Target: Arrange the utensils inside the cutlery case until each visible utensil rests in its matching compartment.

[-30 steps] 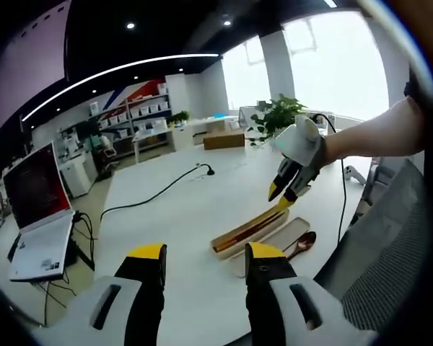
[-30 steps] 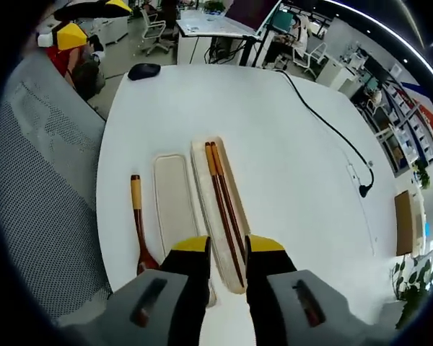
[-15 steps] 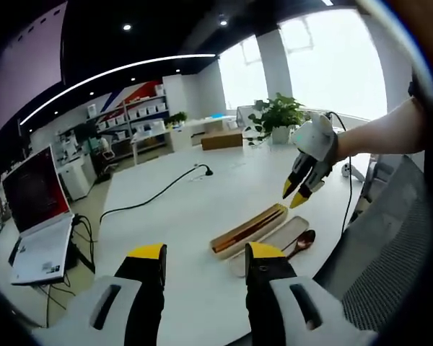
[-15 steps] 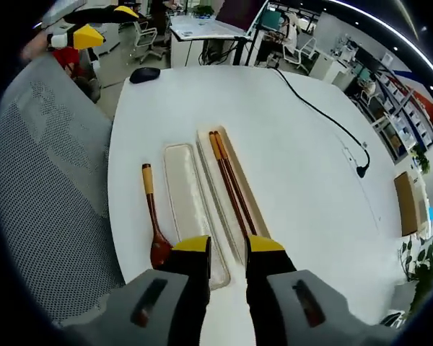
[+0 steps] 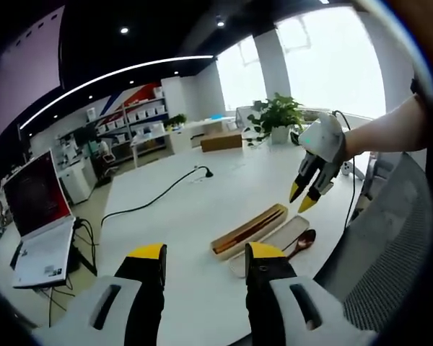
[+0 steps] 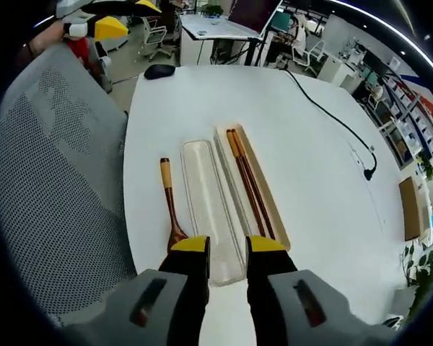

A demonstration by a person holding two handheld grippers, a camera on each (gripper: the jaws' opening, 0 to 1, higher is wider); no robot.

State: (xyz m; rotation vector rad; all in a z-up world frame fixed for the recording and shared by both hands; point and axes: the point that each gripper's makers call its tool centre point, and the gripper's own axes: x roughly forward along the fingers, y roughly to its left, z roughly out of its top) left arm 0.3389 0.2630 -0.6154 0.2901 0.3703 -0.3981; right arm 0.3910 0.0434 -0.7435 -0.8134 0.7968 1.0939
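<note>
On white table (image 6: 310,166): case tray (image 6: 258,189) holding chopsticks (image 6: 250,182), clear lid (image 6: 211,209) alongside, touching. Spoon (image 6: 170,209) outside on table, beside lid, near edge. Right gripper (image 6: 226,246) above lid's near end, jaws narrowly apart, empty. Left gripper (image 5: 204,254) held back, jaws wide, empty.

Right gripper (image 6: 228,249) at frame bottom, jaws slightly apart, nothing between them. Just above: cutlery case (image 6: 258,184) holding chopsticks (image 6: 250,180) (dark wood, orange tips), clear lid (image 6: 210,206) alongside on left. Spoon (image 6: 171,209) left of lid, on white table (image 6: 310,166). Mouse (image 6: 159,71) upper left. Cable (image 6: 332,119) upper right.
</note>
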